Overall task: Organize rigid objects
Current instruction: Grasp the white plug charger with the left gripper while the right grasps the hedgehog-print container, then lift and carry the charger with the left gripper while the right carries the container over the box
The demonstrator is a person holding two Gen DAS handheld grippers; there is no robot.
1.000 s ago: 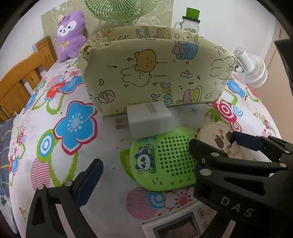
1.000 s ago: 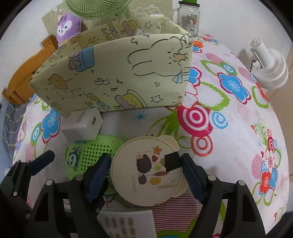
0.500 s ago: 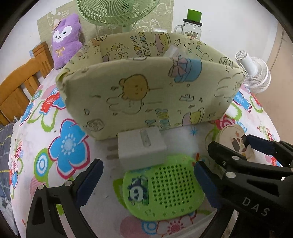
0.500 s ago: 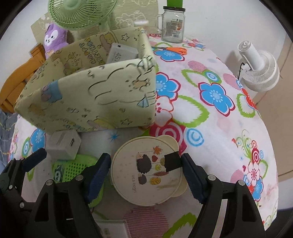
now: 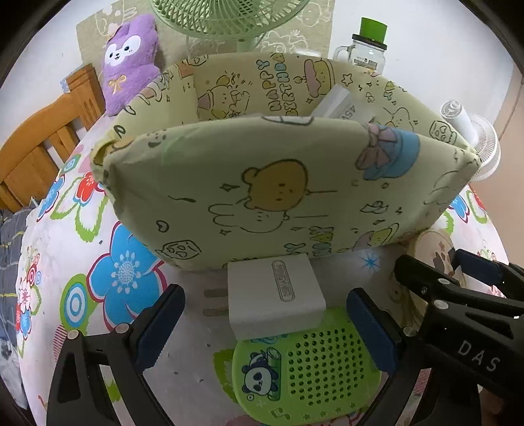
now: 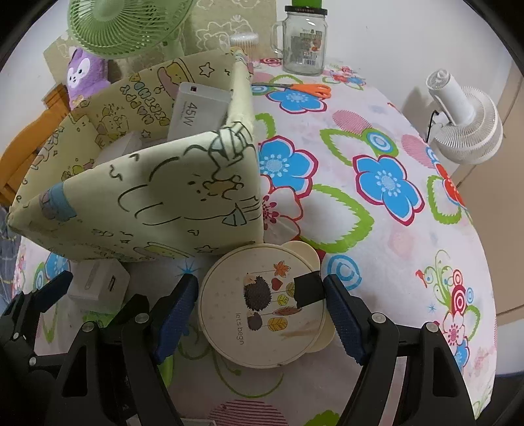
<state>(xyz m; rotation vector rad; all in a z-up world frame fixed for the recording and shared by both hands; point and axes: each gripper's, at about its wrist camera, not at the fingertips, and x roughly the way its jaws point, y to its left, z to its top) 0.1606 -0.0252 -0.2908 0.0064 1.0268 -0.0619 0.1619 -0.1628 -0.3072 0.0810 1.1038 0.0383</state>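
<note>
Right gripper [image 6: 262, 303]: jaws clamped on the round hedgehog-print tin [image 6: 262, 304], one blue pad at each side of it; the tin sits just in front of the fabric storage bin [image 6: 157, 203], near its right front corner.
Left gripper [image 5: 265, 324]: jaws apart, nothing pressed between them; the white charger plug [image 5: 275, 291] and the top of the green panda case [image 5: 308, 370] lie in the gap between the pads.
White charger plug: lies on the counter [image 6: 376, 137] with its prongs pointing left, touching the front wall of the bin, its near edge overlapping the green panda case.
Green panda case: flat on the counter, perforated top, panda sticker at its left.
Fabric storage bin: pale yellow-green with cartoon print, upright and open-topped; inside it a white box marked 45W [image 6: 196, 111] leans against the right wall, with another white item beside it that is too hidden to name.
Counter: covered with a flowered cloth.
Behind the bin: green fan [image 6: 127, 26], purple plush toy [image 5: 129, 62], glass mug jar [image 6: 304, 42], orange-handled scissors [image 6: 298, 88].
Right edge: white desk fan [image 6: 465, 121].
Left edge: wooden chair [image 5: 42, 131].
</note>
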